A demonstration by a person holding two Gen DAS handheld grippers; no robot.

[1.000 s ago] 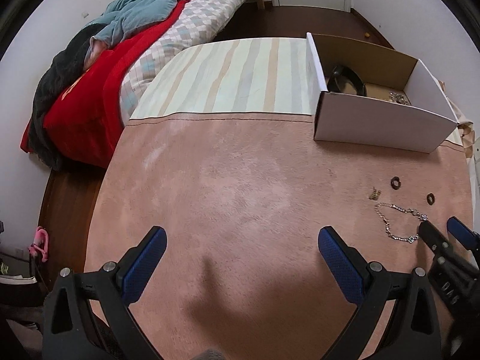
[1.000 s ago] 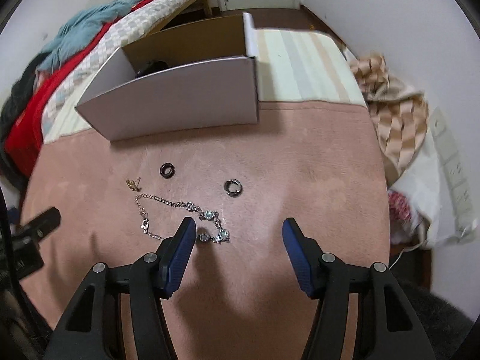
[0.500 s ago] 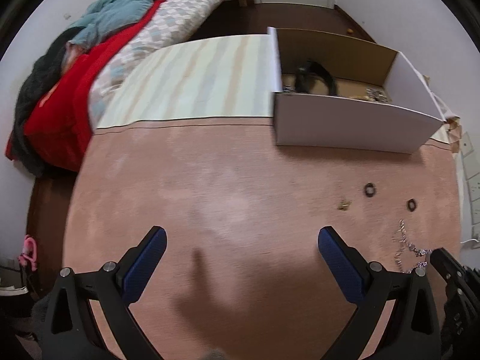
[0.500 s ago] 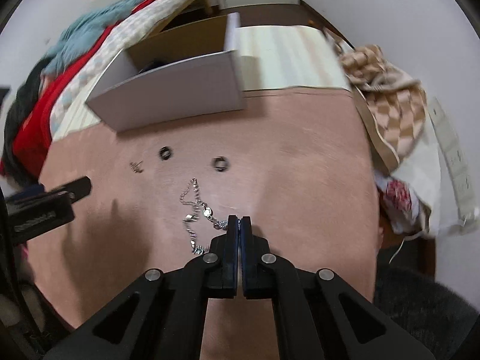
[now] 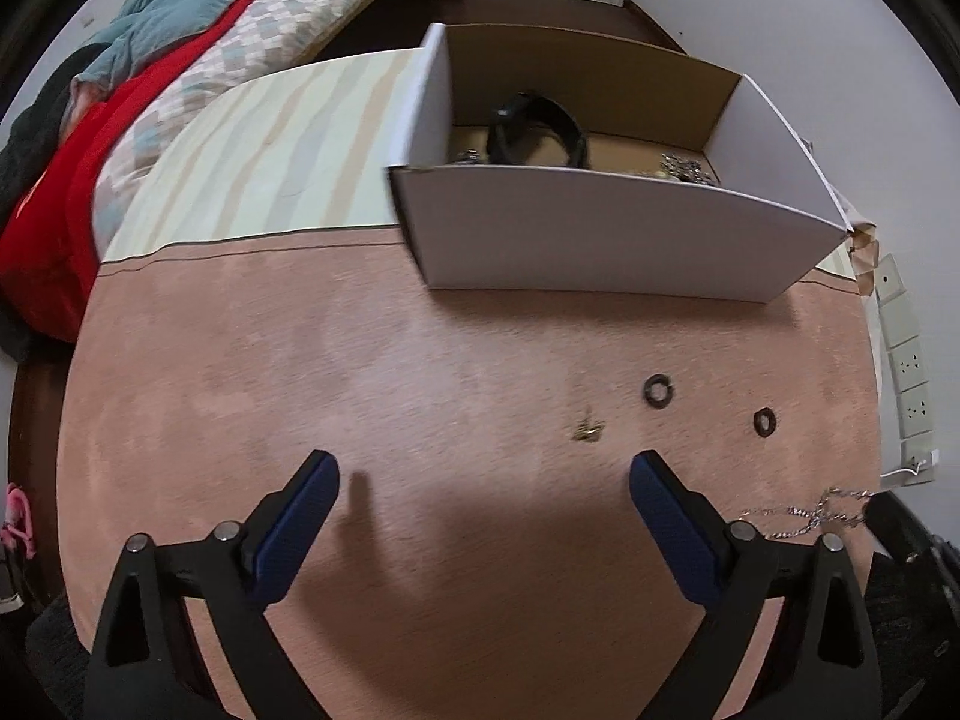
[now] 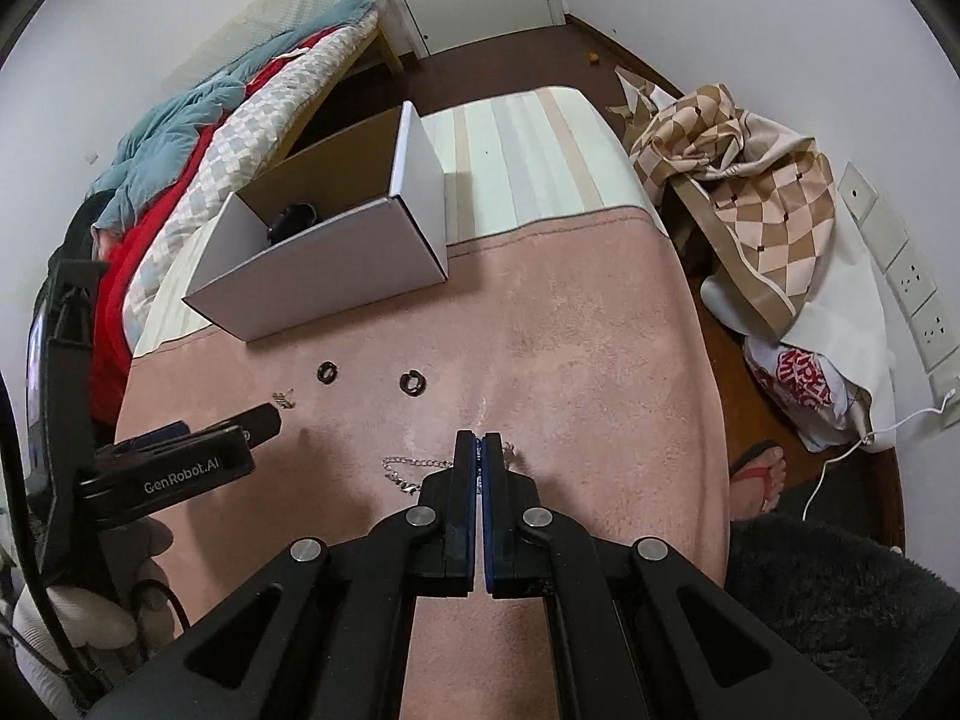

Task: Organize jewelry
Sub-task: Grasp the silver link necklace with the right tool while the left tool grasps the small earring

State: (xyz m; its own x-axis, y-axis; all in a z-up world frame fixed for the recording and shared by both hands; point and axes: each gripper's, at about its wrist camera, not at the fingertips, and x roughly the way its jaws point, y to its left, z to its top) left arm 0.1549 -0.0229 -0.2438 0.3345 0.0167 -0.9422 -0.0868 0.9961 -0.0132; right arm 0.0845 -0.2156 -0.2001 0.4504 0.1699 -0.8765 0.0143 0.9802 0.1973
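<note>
My right gripper [image 6: 478, 438] is shut on a silver chain bracelet [image 6: 414, 471] and holds it just above the pink cloth; the chain also shows at the right edge of the left wrist view [image 5: 804, 513]. My left gripper [image 5: 483, 480] is open and empty over the cloth. Two dark rings [image 5: 658, 389] [image 5: 764, 422] and a small gold earring [image 5: 587, 431] lie on the cloth ahead of it. A white cardboard box [image 5: 600, 240] behind them holds a black band [image 5: 534, 132] and other jewelry.
The pink cloth [image 5: 360, 390] covers the near table; a striped cloth [image 5: 270, 150] lies beyond. A bed with red and teal bedding [image 5: 120, 90] is at the left. Checked fabric and bags [image 6: 750, 192] lie on the floor at the right, near wall sockets.
My right gripper shut on the bracelet and lifted it, drawing the chain off its flat loop. My left gripper moved right, closer to the rings and box, and stayed open.
</note>
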